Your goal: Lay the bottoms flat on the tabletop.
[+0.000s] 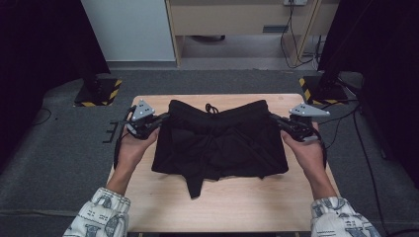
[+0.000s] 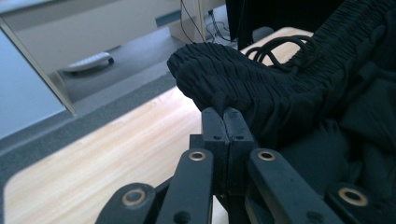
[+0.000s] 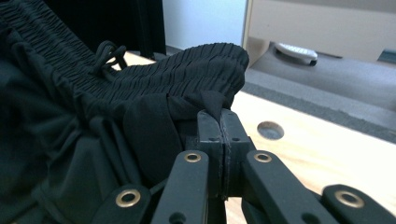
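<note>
Our left gripper (image 2: 225, 114) and right gripper (image 3: 219, 116) each have fingers clamped on a waistband corner of the black shorts (image 1: 217, 140), spread on the wooden worktop (image 1: 237, 202) (no readable labels).

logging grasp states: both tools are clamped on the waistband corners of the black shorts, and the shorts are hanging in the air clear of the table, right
Not quite. The left tool and right tool are both shut on the waistband corners of the black shorts, but the shorts are not clear of the wooden table: the high view shows the legs spread and lying on it.
</note>
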`<state>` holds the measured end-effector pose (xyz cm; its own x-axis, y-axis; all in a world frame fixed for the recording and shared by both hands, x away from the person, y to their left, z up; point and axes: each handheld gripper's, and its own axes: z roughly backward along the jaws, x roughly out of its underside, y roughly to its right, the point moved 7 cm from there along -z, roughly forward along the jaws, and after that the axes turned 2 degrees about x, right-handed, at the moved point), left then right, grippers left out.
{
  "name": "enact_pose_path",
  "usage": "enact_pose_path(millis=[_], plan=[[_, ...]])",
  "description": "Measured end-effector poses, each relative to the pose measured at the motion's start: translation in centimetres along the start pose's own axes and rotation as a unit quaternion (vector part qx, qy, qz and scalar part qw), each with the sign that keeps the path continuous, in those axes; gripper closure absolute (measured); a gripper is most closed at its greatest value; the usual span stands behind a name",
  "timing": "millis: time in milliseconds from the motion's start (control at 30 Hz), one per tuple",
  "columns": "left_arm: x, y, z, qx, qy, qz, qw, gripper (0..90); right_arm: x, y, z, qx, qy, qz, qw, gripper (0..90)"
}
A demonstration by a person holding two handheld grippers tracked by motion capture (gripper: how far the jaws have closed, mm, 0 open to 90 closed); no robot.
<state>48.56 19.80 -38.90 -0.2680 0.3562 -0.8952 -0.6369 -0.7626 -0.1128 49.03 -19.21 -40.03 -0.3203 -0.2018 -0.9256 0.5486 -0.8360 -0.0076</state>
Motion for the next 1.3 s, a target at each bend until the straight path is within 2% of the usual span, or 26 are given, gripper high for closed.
enact_pose_path(millis=[267,300,333,400,433,567,667,733,833,900,933,1033,1300], plan=[[-2.5,-0.6,0.5,-0.003,0.008,-0.002,1.0,88.8,-2.5,0.4,1.2,0.008,0.011,0.008,0.9999,89.5],[-3.3,-0.7,0.7,-0.007,0.01,-0.004,0.9999,88.8,-3.2,0.6,1.4,0.01,0.013,0.01,0.9998,89.5],[-3.3,-0.7,0.7,-0.007,0.01,-0.004,0.9999,88.8,-3.2,0.6,1.4,0.01,0.013,0.01,0.9998,89.5],[-4.2,-0.9,1.0,-0.01,0.013,-0.007,0.9998,88.8,-4.0,0.8,1.9,0.013,0.018,0.014,0.9997,89.5],[-5.0,-1.0,1.2,-0.01,0.016,-0.007,0.9998,88.7,-5.1,0.9,2.4,0.016,0.027,0.013,0.9994,89.5],[-5.4,-1.5,0.9,-0.013,0.01,-0.001,0.9999,88.7,-5.6,1.0,2.6,0.018,0.026,0.015,0.9994,89.5],[-5.5,-1.9,0.4,-0.014,0.008,0.012,0.9998,88.7,-5.0,1.0,1.7,0.019,0.007,0.021,0.9996,89.5],[-5.6,-2.0,0.3,-0.015,0.005,0.011,0.9998,88.7,-5.0,1.0,1.7,0.018,0.007,0.022,0.9996,89.5],[-6.0,-2.3,0.2,-0.019,0.004,0.007,0.9998,88.7,-5.6,1.3,1.7,0.016,0.013,0.016,0.9997,89.5],[-6.6,-2.4,0.3,-0.022,0.008,0.008,0.9997,88.7,-6.6,1.5,2.0,0.016,0.02,0.015,0.9996,89.5],[-6.9,-2.5,0.4,-0.024,0.01,0.007,0.9996,88.7,-7.7,1.6,2.4,0.018,0.034,0.012,0.9992,89.5],[-7.3,-2.7,0.3,-0.026,0.009,0.01,0.9996,88.7,-8.4,1.7,2.6,0.019,0.04,0.012,0.999,89.5],[-6.5,-3.0,-0.7,-0.025,-0.003,0.021,0.9994,88.6,-7.2,1.9,1.6,0.019,0.023,0.01,0.9995,89.4]])
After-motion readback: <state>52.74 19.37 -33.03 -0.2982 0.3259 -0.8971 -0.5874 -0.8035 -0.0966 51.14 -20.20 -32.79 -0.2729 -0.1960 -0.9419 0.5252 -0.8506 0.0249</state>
